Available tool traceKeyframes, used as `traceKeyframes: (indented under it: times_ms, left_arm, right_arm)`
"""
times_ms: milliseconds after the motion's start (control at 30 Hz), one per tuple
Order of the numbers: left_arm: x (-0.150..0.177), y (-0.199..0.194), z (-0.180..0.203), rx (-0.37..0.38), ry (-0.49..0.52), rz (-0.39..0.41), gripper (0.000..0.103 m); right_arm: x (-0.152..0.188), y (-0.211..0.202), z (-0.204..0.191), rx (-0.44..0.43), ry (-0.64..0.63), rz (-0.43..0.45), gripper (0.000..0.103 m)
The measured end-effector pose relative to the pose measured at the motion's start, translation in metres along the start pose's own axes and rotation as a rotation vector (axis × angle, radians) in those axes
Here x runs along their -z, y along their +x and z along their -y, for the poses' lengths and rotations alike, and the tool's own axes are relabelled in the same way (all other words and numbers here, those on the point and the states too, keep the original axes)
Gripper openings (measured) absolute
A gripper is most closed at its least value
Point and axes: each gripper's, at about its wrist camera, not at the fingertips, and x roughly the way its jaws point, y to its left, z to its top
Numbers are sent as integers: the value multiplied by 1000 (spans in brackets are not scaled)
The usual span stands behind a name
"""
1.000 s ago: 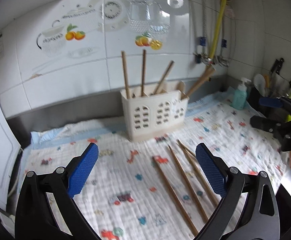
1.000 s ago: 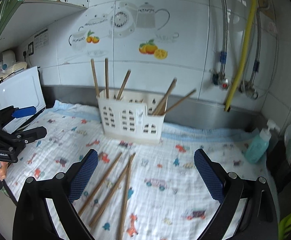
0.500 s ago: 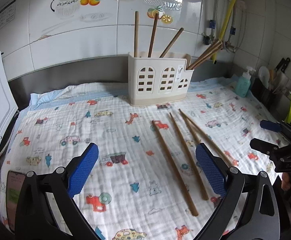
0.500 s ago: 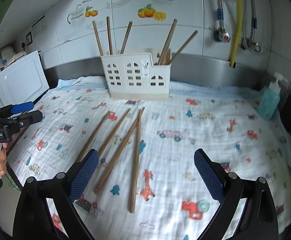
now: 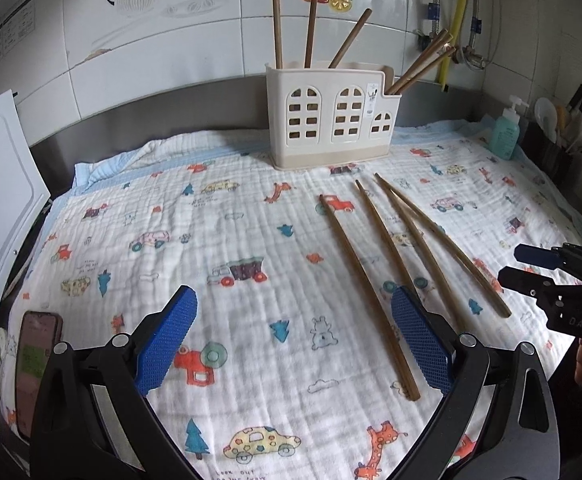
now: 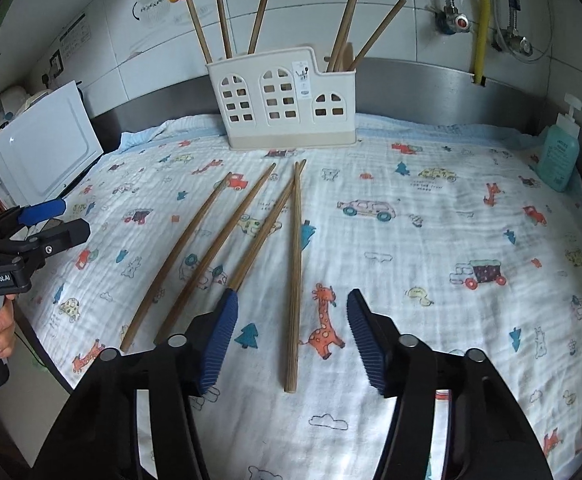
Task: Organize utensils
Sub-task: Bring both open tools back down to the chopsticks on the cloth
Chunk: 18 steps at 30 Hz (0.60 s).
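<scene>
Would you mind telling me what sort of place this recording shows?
Most likely a home kitchen counter: a chopstick holder stands against the tiled wall, a soap bottle sits nearby, and chopsticks lie on a cloth.

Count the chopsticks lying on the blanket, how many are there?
4. They fan out across the cloth in front of the holder: far left, next, third running under the right gripper's left pad, fourth between its pads. None seem hidden.

Four long brown wooden chopsticks [image 6: 227, 240] lie loose on the printed white cloth, fanning out from thin tips near a cream plastic utensil holder with arched window cut-outs [image 6: 283, 100], which stands upright at the back holding several more chopsticks [image 5: 311, 24] leaning upward.
</scene>
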Motion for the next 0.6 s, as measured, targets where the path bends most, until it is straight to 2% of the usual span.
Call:
traceKeyframes:
  times_ms: [200, 333, 433, 600]
  left_arm:
    - [7, 5, -2, 1, -24, -27, 97]
    - [10, 6, 1, 14, -23, -28, 97]
    - [13, 8, 4, 33, -20, -30, 97]
    - [16, 11, 8, 46, -17, -45, 97]
  right_arm:
    - [3, 9, 0, -10, 2, -18, 50]
    - [4, 16, -3, -20, -6, -36, 45]
    - [4, 20, -4, -27, -6, -45, 34]
    - [3, 26, -5, -11, -14, -56, 30]
